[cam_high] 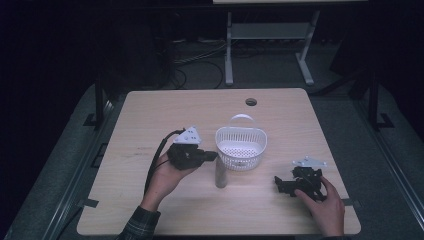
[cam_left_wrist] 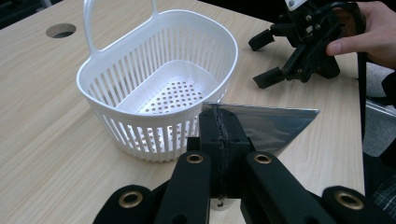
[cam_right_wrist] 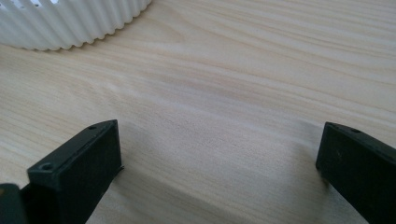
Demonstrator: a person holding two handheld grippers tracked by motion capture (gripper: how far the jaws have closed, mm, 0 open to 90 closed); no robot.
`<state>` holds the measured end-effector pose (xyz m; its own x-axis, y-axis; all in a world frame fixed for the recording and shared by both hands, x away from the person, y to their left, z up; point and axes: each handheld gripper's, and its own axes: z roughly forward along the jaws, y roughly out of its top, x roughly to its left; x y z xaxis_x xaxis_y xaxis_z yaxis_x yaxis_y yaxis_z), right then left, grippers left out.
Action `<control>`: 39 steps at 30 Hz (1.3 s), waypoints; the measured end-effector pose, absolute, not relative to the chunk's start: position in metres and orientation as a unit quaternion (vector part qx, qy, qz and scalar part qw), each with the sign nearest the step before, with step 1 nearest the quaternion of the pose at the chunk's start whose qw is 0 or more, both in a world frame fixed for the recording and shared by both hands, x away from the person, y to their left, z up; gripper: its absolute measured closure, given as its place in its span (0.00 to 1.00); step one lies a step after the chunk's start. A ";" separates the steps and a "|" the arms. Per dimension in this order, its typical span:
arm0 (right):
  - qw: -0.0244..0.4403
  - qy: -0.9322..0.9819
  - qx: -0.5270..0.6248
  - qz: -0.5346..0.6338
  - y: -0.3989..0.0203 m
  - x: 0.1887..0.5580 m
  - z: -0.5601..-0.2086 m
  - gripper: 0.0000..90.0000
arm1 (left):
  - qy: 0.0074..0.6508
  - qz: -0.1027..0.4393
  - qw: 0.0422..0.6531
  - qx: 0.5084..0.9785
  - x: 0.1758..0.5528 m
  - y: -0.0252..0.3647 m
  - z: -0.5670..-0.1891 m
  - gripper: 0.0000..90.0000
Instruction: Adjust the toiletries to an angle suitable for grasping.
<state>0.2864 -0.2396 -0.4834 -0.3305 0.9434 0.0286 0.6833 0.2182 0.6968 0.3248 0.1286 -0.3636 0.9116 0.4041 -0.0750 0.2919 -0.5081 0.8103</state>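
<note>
My left gripper point(cam_high: 211, 156) point(cam_left_wrist: 219, 133) is shut on the edge of a silver foil pouch point(cam_high: 220, 175) point(cam_left_wrist: 275, 122), which hangs from its jaws just in front of the white slotted basket point(cam_high: 241, 148) point(cam_left_wrist: 95, 77). The basket stands upright at the table's middle, handle up, with nothing visible inside. My right gripper point(cam_high: 281, 184) point(cam_right_wrist: 219, 149) rests low on the wooden table at the right, open, with bare wood between its jaws. In the left gripper view the right gripper point(cam_left_wrist: 259, 62) lies past the basket, a hand on it.
The wooden table point(cam_high: 150, 115) has a round cable hole point(cam_high: 251, 102) near its far edge. The basket's ribbed wall point(cam_right_wrist: 70, 25) sits at the upper left of the right gripper view. A white desk frame point(cam_high: 265, 45) stands on the dark floor behind.
</note>
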 end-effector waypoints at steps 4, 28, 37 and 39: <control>0.207 0.753 0.540 0.314 -0.240 0.286 -0.483 0.00 | 0.200 0.062 0.452 0.867 0.324 0.130 -0.363 1.00; 0.208 0.752 0.541 0.314 -0.240 0.286 -0.484 0.00 | 0.203 0.078 0.447 0.868 0.306 0.132 -0.355 0.19; 0.207 0.752 0.541 0.314 -0.240 0.286 -0.483 0.00 | 0.189 0.080 0.451 0.869 0.307 0.116 -0.357 0.15; 0.207 0.752 0.541 0.314 -0.240 0.286 -0.483 0.00 | 0.185 0.080 0.451 0.869 0.307 0.112 -0.357 0.14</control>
<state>0.2865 -0.2396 -0.4834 -0.3295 0.9437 0.0276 0.6835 0.2183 0.6965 0.3066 0.1124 -0.3572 0.9186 0.3941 -0.0290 0.2504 -0.5237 0.8143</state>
